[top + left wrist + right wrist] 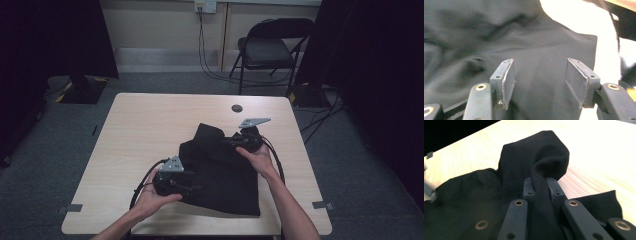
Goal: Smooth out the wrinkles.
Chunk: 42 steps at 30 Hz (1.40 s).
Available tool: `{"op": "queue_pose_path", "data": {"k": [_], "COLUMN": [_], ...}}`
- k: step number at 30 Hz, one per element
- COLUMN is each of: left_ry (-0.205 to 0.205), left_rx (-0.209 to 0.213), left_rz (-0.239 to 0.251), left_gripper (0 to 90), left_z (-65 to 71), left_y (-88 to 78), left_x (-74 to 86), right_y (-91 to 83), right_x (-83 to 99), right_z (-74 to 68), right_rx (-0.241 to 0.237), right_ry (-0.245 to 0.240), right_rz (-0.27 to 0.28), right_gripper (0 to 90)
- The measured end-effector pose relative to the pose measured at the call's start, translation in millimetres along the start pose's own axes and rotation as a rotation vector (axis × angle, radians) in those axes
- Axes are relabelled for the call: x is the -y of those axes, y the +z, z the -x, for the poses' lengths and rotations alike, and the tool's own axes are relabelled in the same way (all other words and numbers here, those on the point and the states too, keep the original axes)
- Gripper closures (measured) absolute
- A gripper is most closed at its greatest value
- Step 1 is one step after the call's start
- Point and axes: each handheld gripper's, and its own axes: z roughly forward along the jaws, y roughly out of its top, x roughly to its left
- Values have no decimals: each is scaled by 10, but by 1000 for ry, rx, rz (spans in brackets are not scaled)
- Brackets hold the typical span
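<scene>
Right claw [541, 185] clamped on a raised fold of the black cloth [220, 172] (heaped mid-desk [145, 125], toward 5 o'clock), left claw [540, 80] spread apart, nothing gripped, over its 8 o'clock edge.

A high camera looks down the table [150, 120]; both tong cameras sit close over its black cloth [225, 175].

In the right gripper view the cloth [534, 170] hides the pads (a fold fills the gap between them), and its lower part runs off the bottom edge. In the high view the cloth [220, 170] covers the table [150, 125] beneath it; both forearms are cut off below it.
</scene>
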Motion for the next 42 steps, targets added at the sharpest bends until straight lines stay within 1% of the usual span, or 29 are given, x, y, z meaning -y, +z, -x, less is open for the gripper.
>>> {"op": "queue_pose_path", "data": {"k": [1,2,4,5,7,8,10,11,12,13,14,15,17,19,22,24,27,28,30,31,32,33,34,35,37,39,40,41,42], "left_ry": [4,11,27,26,20,21,46,45,39,36,36,34,34,26,21,29,23,29,28,30,30,25,24,20,10,15,17,18,16], "left_rx": [9,-5,-27,-43,-48,-75,-92,-103,-106,-115,-115,-126,-135,-163,-176,-183,-186,-184,-186,-189,-189,-188,-187,-187,-188,-188,-177,-166,-134], "left_rz": [-31,-49,-66,-72,-82,-91,-101,-92,-85,-87,-87,-86,-78,-71,-54,-51,-43,-44,-48,-45,-45,-44,-48,-51,-40,-31,-31,-19,-6], "left_gripper": [393,380,401,408,406,422,444,446,451,454,454,452,452,452,452,453,454,457,473,494,497,496,496,496,504,517,521,530,554], "left_z": [12,14,-11,-27,-48,-50,-65,-97,-129,-158,-158,-204,-219,-241,-236,-227,-216,-216,-212,-212,-212,-210,-212,-207,-170,-114,-84,-48,-14], "left_y": [32,55,121,152,197,230,278,312,332,352,352,394,418,473,505,501,490,478,446,423,423,404,370,348,261,144,86,26,-28], "left_x": [22,37,79,87,73,67,72,77,77,70,70,45,33,4,1,7,9,0,-16,-24,-24,-26,-16,-15,-38,-56,-55,-45,-34], "right_y": [-1,-1,-3,-6,-18,-30,-77,-97,-133,-157,-157,-204,-226,-279,-319,-352,-392,-398,-406,-406,-406,-395,-386,-375,-353,-329,-316,-303,-290], "right_x": [1,3,6,8,8,6,-18,-36,-80,-110,-110,-157,-174,-201,-198,-166,-83,-47,23,64,64,153,198,235,289,326,342,355,366], "right_z": [7,20,36,44,55,60,49,33,-8,-39,-39,-94,-121,-221,-357,-454,-608,-658,-721,-734,-734,-747,-757,-773,-793,-791,-790,-784,-781], "right_rx": [0,3,9,11,16,20,6,6,4,2,2,0,0,-3,-11,-28,-40,-39,-43,-45,-45,-48,-47,-42,-38,-40,-41,-48,-50], "right_ry": [4,10,15,18,20,22,36,28,3,-10,-10,-32,-41,-64,-95,-107,-130,-139,-144,-136,-136,-118,-112,-118,-124,-121,-122,-120,-117], "right_rz": [1,0,1,3,10,14,48,53,53,52,52,56,61,66,60,60,46,37,24,28,28,22,16,4,-19,-30,-38,-46,-48], "right_gripper": [795,795,795,795,795,795,796,796,797,796,796,796,797,797,797,797,797,797,797,797,797,796,796,796,795,796,795,795,795]}}
